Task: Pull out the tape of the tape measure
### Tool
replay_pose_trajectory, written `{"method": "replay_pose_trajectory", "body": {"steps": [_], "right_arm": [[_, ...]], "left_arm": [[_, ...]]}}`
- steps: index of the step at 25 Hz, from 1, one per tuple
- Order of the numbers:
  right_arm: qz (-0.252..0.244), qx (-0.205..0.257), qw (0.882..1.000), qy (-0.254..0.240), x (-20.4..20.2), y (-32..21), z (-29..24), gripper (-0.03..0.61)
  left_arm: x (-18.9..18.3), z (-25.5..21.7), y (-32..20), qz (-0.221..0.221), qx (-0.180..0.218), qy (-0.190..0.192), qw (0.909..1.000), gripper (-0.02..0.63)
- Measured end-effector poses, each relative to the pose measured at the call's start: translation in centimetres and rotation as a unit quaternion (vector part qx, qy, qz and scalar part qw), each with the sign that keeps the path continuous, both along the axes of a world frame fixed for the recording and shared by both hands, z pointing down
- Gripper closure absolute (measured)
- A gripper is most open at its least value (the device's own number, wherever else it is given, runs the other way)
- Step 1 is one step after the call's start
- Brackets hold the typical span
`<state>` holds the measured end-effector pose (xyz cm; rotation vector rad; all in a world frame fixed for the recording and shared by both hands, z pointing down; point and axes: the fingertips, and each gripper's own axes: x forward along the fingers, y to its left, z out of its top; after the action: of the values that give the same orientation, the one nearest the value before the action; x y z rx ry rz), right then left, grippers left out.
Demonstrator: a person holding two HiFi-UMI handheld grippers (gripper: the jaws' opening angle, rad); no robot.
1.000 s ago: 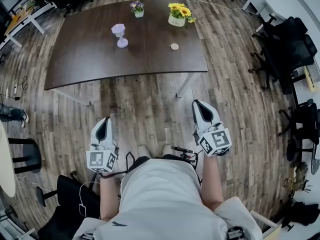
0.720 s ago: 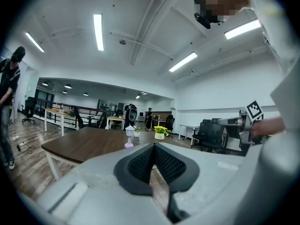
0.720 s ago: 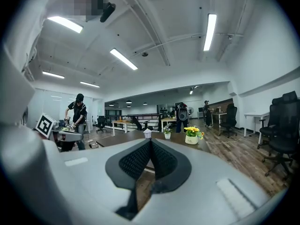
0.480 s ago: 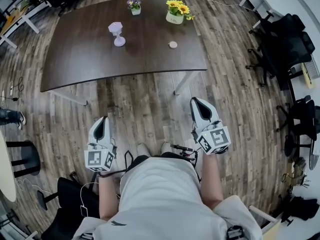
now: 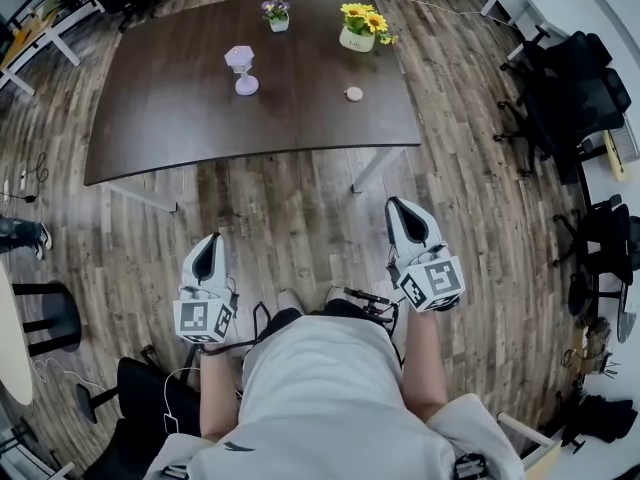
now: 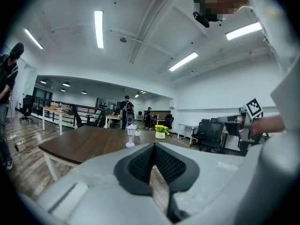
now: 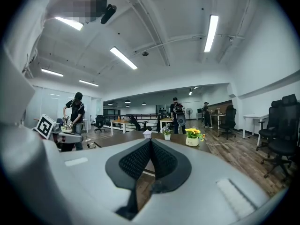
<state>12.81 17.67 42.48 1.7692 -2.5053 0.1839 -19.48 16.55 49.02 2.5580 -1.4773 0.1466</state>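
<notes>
The tape measure (image 5: 353, 94), a small round pale case, lies on the dark brown table (image 5: 180, 118) toward its right side. Both grippers hang over the wooden floor, well short of the table's near edge. My left gripper (image 5: 207, 241) is shut with nothing in it, and its dark pads meet in the left gripper view (image 6: 153, 147). My right gripper (image 5: 397, 207) is shut and empty too, its jaws closed in the right gripper view (image 7: 150, 142). I cannot make out the tape measure in either gripper view.
On the table stand a lavender lamp (image 5: 240, 69), a pot of yellow flowers (image 5: 357, 31) and a small pot of purple flowers (image 5: 275, 14). Black office chairs (image 5: 570, 88) crowd the right side. People stand at desks behind the table (image 7: 75, 116).
Hardly anything differs. The head view has shifted a little. Both grippers stay shut, side by side in front of the body.
</notes>
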Motion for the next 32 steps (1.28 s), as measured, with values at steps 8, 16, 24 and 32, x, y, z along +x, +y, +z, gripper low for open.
{"method": "replay_pose_trajectory", "body": {"steps": [8,16,24,32], "right_arm": [[0.023,-0.002,1.0,0.004,-1.7,-0.7,0.8,0.577],[0.031,0.008,0.999,-0.004,-1.9,-3.8,0.3,0.577],[0.019,0.005,1.0,-0.012,0.9,-12.0,1.1,0.577],[-0.002,-0.002,1.0,-0.023,5.2,-21.6,1.3,0.577]], "left_arm": [[-2.5,1.1,-1.9,0.01,0.001,0.004,0.9999,0.609],[-2.3,1.3,-5.7,0.021,0.004,-0.002,0.9998,0.609],[0.2,1.0,-12.6,0.003,0.008,0.001,1.0,0.609],[4.7,-0.1,-21.4,-0.007,0.014,-0.014,0.9998,0.609]]}}
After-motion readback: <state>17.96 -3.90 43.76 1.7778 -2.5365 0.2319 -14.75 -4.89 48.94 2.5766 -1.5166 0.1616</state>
